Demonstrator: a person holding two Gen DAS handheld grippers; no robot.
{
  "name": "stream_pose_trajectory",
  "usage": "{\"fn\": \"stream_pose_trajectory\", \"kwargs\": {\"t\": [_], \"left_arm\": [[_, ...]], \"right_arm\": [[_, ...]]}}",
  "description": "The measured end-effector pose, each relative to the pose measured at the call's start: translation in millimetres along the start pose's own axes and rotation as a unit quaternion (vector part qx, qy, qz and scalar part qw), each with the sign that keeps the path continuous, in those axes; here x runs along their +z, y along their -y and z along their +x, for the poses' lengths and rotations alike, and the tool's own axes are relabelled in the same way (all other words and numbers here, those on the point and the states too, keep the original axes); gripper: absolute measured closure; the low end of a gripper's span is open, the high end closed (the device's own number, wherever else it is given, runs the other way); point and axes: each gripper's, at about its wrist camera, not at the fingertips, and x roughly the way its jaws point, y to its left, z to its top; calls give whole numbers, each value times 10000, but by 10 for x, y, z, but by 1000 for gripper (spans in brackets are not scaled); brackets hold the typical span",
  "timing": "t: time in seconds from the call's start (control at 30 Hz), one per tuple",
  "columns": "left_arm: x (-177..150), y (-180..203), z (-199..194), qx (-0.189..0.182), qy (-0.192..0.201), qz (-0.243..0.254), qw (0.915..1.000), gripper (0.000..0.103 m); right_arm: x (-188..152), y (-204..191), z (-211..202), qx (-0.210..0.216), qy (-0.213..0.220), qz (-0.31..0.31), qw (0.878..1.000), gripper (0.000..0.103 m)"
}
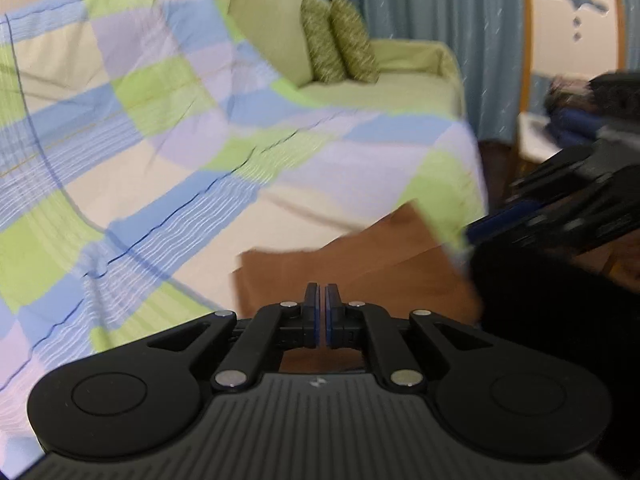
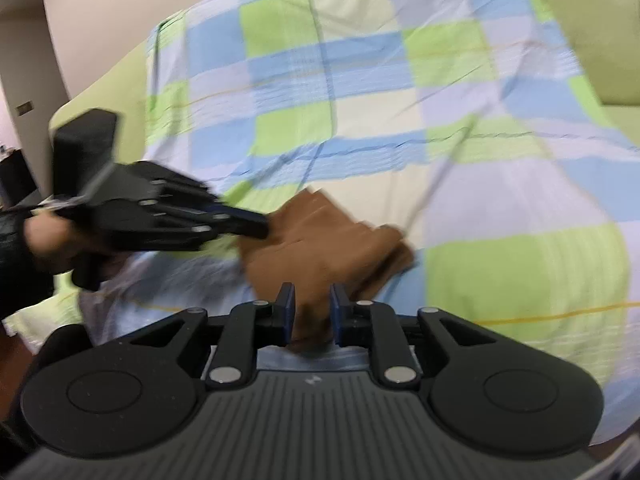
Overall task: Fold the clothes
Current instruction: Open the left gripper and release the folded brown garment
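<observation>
A brown cloth [image 1: 360,264] lies bunched on the checked bedspread [image 1: 160,140]; it also shows in the right wrist view [image 2: 328,236]. My left gripper [image 1: 322,292] is shut at the cloth's near edge, with a thin bit of the brown fabric between the pads. In the right wrist view the left gripper [image 2: 256,224] reaches in from the left and touches the cloth. My right gripper [image 2: 312,300] has its jaws partly closed around a fold of the brown cloth. In the left wrist view the right gripper [image 1: 480,232] comes in from the right, blurred.
The green, blue and lilac bedspread [image 2: 440,120] covers a sofa or bed with green cushions [image 1: 340,40]. A white and wood chair [image 1: 572,20] holding dark clothes [image 1: 576,100] stands at the far right, before blue curtains [image 1: 440,0].
</observation>
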Motion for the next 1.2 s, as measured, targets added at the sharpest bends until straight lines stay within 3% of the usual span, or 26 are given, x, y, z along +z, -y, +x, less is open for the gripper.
{"fn": "stream_pose_trajectory", "kwargs": {"t": [0.2, 0.27, 0.33, 0.53, 0.8, 0.93, 1.07, 1.2], "left_arm": [[-82, 111, 55, -17, 71, -210, 9998, 93], [-113, 87, 78, -34, 95, -356, 9993, 92], [-129, 88, 94, -22, 122, -414, 9991, 92], [-160, 82, 134, 13, 174, -477, 9987, 92], [-67, 142, 96, 148, 101, -486, 9987, 92], [41, 262, -62, 181, 273, -329, 9989, 92], [-27, 273, 88, 178, 42, -289, 9994, 87], [-93, 161, 123, 52, 159, -639, 9978, 81]], "right_arm": [[72, -82, 226, 74, 120, -706, 9974, 88], [56, -59, 351, -190, -65, -1026, 9945, 88], [25, 31, 404, -330, -137, -1019, 9941, 83], [-10, 69, 492, -441, -137, -1061, 9933, 81], [64, 355, 514, -46, -297, -147, 9994, 79], [59, 305, 333, -77, -22, 299, 9995, 79], [-2, 350, 225, 1, 132, 832, 9964, 78], [-84, 451, 311, 62, -57, 1149, 9933, 77]]}}
